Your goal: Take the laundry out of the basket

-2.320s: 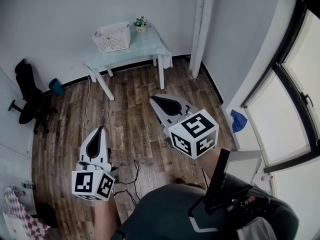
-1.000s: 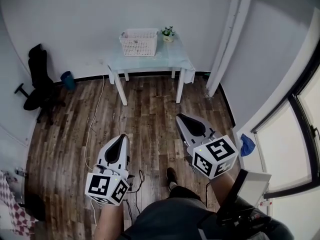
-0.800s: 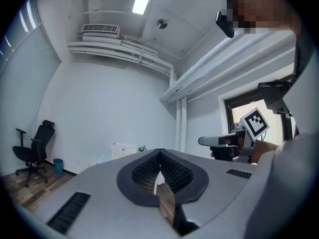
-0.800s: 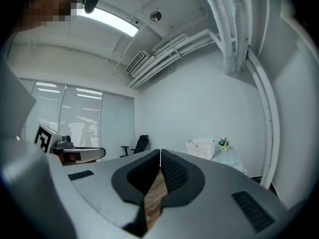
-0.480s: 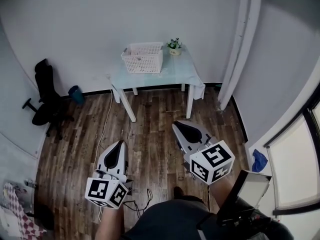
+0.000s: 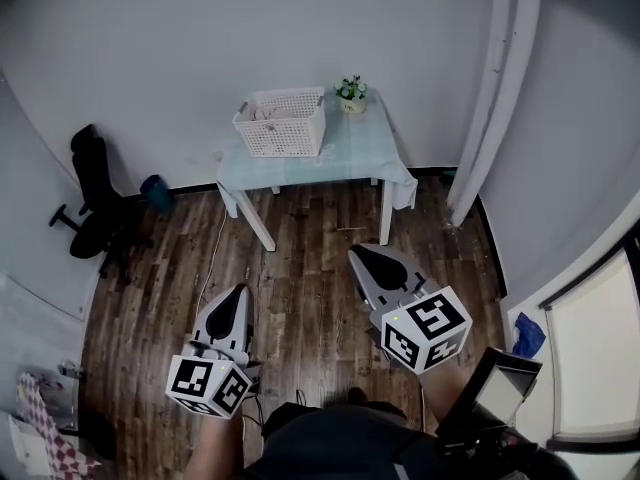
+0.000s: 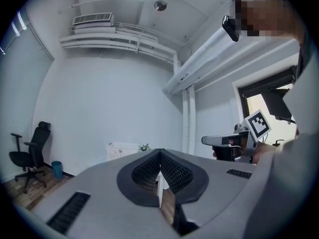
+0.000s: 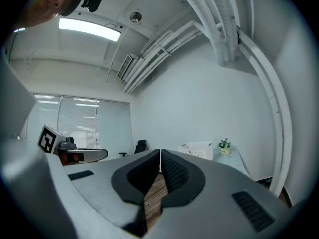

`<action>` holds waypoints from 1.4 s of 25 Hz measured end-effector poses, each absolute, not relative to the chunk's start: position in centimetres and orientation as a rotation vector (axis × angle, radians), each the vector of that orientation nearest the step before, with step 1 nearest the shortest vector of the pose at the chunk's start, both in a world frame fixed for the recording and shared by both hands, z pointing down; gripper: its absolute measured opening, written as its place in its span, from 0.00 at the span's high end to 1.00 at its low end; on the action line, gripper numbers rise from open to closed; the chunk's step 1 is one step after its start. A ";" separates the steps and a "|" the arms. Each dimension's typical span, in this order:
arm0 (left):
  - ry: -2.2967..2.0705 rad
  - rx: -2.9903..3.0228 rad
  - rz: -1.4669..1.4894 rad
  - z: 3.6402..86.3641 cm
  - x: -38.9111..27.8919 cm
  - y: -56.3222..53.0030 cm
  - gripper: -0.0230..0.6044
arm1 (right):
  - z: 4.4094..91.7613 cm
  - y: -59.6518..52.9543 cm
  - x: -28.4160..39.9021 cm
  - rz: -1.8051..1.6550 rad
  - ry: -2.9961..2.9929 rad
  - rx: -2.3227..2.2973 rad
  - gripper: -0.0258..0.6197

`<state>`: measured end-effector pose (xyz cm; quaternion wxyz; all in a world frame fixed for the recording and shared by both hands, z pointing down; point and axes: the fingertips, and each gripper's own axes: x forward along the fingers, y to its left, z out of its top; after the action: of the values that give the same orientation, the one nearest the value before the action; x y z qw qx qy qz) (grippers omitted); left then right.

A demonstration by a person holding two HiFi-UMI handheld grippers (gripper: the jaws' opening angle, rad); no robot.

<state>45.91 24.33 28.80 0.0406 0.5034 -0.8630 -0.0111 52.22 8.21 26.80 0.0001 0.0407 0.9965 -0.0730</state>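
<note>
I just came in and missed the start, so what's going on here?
A person holds the left gripper and the right gripper, both shut and empty, pointed across the wooden floor toward a table. On it stands a white basket with laundry inside, next to a small potted plant. Nothing is out of the basket yet; both grippers are well short of the table.

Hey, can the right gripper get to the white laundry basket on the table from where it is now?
Probably not yet. The right gripper hangs over the wood floor, well short of the table where the basket sits by the wall. Nothing blocks the way, but its jaws are shut.
</note>
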 end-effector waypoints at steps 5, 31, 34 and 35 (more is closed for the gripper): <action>-2.623 1.530 0.012 29.0 43.5 22.3 0.95 | 27.4 6.1 49.8 -0.276 3.115 0.134 0.93; -2.599 1.620 -0.170 30.0 14.1 19.3 0.95 | 27.6 4.8 20.8 -0.138 3.221 0.099 0.93; -2.579 1.648 -0.186 30.3 11.0 19.0 0.95 | 27.9 4.7 17.6 -0.126 3.233 0.080 0.93; -2.572 1.659 -0.187 30.4 9.9 18.9 0.95 | 27.9 4.7 16.6 -0.125 3.233 0.070 0.93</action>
<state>9.93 18.94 30.39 0.0376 0.5406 -0.8383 -0.0609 16.57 4.69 27.89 -0.0474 0.0216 0.9979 -0.0386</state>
